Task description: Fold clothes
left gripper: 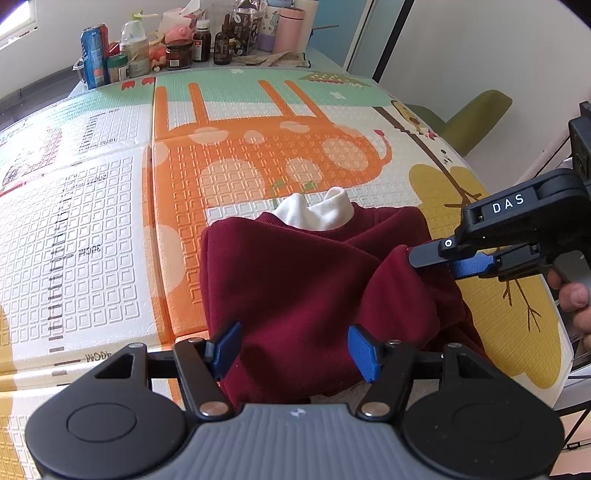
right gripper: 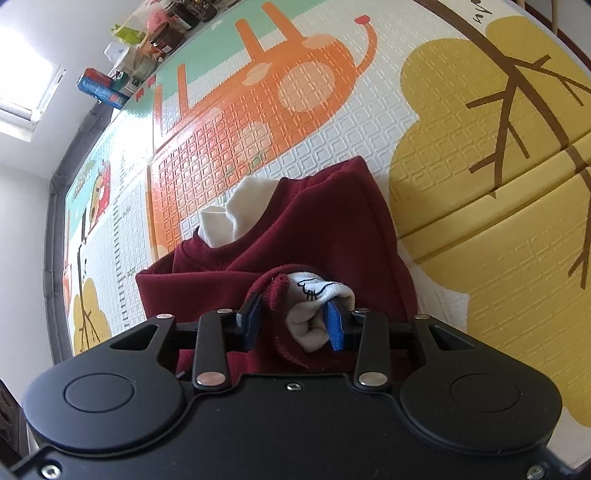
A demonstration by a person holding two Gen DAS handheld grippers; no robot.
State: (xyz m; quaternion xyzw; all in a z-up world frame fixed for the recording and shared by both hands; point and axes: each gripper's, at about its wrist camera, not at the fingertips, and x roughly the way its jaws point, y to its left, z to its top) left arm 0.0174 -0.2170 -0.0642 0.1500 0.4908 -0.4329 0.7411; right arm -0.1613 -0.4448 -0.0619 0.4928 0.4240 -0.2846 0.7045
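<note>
The left gripper [left gripper: 291, 347] hangs over the near hem of the dark red knit sweater with a white collar [left gripper: 295, 280], its blue pads spread wide with nothing between them. The sweater lies in a compact, partly doubled-over heap on the colourful embossed foam play mat [left gripper: 110, 221], toward the mat's near right part, collar pointing at the far edge. To its right, the right gripper [right gripper: 291, 321] has a bunched dark red sleeve end with a white printed cuff [right gripper: 317, 295] sitting between its pads — the left wrist view shows the fingers meeting the cloth at the sweater's right side, yet the right wrist view shows a gap on one side, so I cannot tell whether they are clamped or merely around it.

My judgement: a sleeve fold across the body is in hand. To do it well, grip both layers of the cuff, carry it low and flat so the body does not drag, and let the free left gripper pin the hem.

Along the far edge, left to right: a blue can [left gripper: 94, 55], a clear bottle [left gripper: 133, 48], a dark-filled jar [left gripper: 179, 55], brown bottles [left gripper: 223, 42], a pink tumbler [left gripper: 290, 29] — most contents unclear.
</note>
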